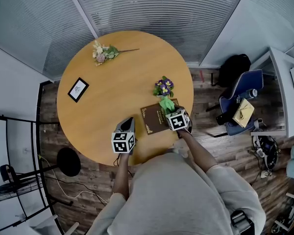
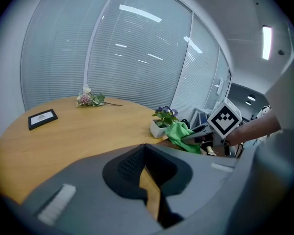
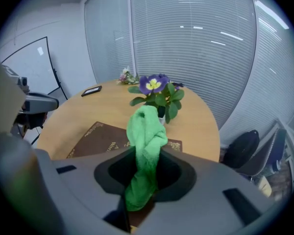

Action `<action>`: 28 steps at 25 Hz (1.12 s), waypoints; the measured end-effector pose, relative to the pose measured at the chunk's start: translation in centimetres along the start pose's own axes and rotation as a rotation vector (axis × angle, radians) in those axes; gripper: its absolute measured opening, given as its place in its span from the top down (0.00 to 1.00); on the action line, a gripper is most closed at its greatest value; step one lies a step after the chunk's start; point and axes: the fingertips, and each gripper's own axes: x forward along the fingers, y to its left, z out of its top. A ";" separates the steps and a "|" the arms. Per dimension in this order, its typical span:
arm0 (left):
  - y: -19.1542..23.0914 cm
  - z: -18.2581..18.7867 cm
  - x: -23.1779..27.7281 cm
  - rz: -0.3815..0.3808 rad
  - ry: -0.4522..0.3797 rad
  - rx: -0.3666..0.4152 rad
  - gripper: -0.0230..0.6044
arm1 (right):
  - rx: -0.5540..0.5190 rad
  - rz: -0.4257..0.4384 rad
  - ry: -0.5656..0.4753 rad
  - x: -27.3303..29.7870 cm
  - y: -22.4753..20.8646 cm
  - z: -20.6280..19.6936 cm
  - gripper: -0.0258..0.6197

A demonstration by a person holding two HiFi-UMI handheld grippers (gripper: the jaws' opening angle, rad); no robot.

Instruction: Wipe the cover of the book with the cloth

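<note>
Green cloth (image 3: 146,137) gripped above the book (image 1: 154,119)

The right gripper (image 3: 141,182) has its jaws clamped on the cloth, which stands bunched and upright between them. It sits over the book's right edge, and whether it touches the cover cannot be told. The brown book lies flat on the round wooden table (image 1: 112,82). The left gripper (image 2: 150,190) is just left of the book, its jaws a narrow slit apart with nothing between. A potted plant (image 1: 163,87) stands just behind the book. A picture frame (image 1: 78,89) lies well apart from the book, to its left.
</note>
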 end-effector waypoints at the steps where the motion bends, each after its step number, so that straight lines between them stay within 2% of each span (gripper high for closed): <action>1: -0.1 0.0 0.1 -0.002 0.000 0.001 0.95 | 0.004 -0.009 0.000 -0.1 -0.5 -0.1 0.81; 20: -0.1 0.0 0.5 -0.017 0.005 0.007 0.95 | 0.090 -0.122 0.019 -2.3 -6.3 -2.5 0.81; 28: -0.1 0.1 0.5 -0.019 0.004 0.008 0.95 | 0.086 -0.124 -0.059 -5.3 -5.4 -1.5 0.81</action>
